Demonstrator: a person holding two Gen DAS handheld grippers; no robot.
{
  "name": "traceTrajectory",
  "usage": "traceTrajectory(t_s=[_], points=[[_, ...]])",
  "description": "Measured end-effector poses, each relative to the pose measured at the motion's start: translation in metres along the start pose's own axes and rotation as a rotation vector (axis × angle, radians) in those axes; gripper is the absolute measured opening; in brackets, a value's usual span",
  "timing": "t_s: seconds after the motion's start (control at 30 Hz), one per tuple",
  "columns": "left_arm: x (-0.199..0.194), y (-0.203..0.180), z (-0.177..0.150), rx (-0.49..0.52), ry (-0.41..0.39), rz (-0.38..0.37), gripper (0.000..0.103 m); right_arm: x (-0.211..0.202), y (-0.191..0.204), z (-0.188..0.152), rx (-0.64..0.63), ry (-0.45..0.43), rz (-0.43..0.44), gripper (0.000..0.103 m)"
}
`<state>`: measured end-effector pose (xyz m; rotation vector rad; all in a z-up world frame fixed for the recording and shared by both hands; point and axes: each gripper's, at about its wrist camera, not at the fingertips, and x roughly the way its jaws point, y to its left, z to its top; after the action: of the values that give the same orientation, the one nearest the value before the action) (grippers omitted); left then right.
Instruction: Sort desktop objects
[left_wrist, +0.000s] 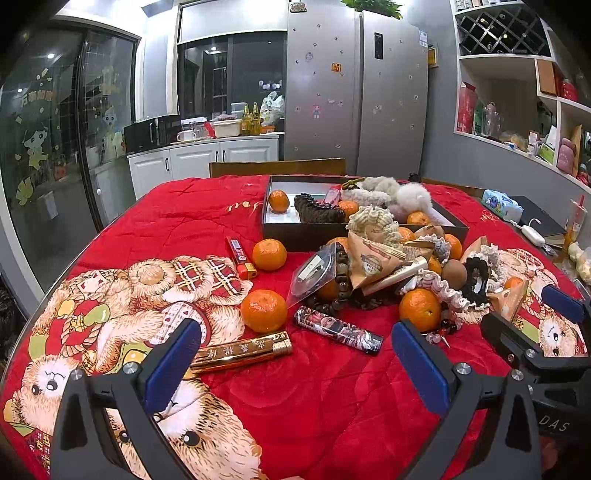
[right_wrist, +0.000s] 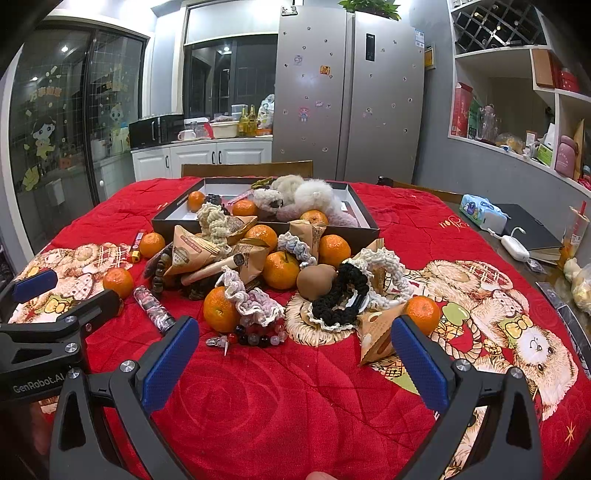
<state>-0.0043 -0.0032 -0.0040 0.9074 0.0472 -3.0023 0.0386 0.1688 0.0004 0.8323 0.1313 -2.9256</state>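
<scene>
Surface: table under a red quilted blanket (right_wrist: 295, 398) with bear prints, kitchen behind.

Left gripper (left_wrist: 295, 365): jaws wide apart, nothing between them, hovering over the near edge of the table. Right gripper (right_wrist: 295, 365): same, spread wide and empty, just to the right of the left one; each shows at the side of the other's view.

Nearest the left gripper: gold lighter (left_wrist: 242, 352) lying flat, one end just beside its left finger. Dark printed lighter (left_wrist: 338, 330) right past the gap, then a tangerine (left_wrist: 264, 310) behind the two. Red lighter (left_wrist: 241, 257) further back, toward the left edge.

Nearest the right gripper: bead bracelet (right_wrist: 255, 338) just ahead of the gap, a tangerine touching its far side. Paper-wrapped triangle packet (right_wrist: 376, 332) next to the right finger.

Mid-table: heap of tangerines, packets, crochet scrunchies, black scrunchie (right_wrist: 340, 295), brown egg (right_wrist: 316, 282), all overlapping.

Far side: open dark box (right_wrist: 266, 230) holding tangerines, a pinecone and fluffy white items, wooden chair back beyond the far edge.

Open room: bare blanket along the near edge under both grippers. Right edge is crowded: tissue pack (right_wrist: 480, 212), black notebook, white charger.

Background: steel fridge (right_wrist: 347, 96), white cabinets, shelving on the right.
</scene>
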Motion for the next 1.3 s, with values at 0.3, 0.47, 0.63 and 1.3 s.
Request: traceTrajectory(t_s=[0.3, 0.47, 0.63, 1.3], points=[[-0.001, 0.0, -0.001, -0.001, -0.002, -0.009, 0.103, -0.001, 0.0, 0.0, -0.001, -0.006, 0.0, 0.103], [-0.001, -0.002, 0.0, 0.006, -0.006, -0.006, 0.103, -0.002, -0.002, 0.0, 0.005, -0.01, 0.002, 0.103], [0.0, -0.001, 0.0, 0.002, 0.003, -0.012, 0.103, -0.002, -0.002, 0.0, 0.007, -0.011, 0.003, 0.103], [0.022, 0.004, -0.001, 0.002, 0.119, -0.034, 0.103, 0.006, -0.005, 0.002, 0.023, 0.029, 0.064, 0.103]])
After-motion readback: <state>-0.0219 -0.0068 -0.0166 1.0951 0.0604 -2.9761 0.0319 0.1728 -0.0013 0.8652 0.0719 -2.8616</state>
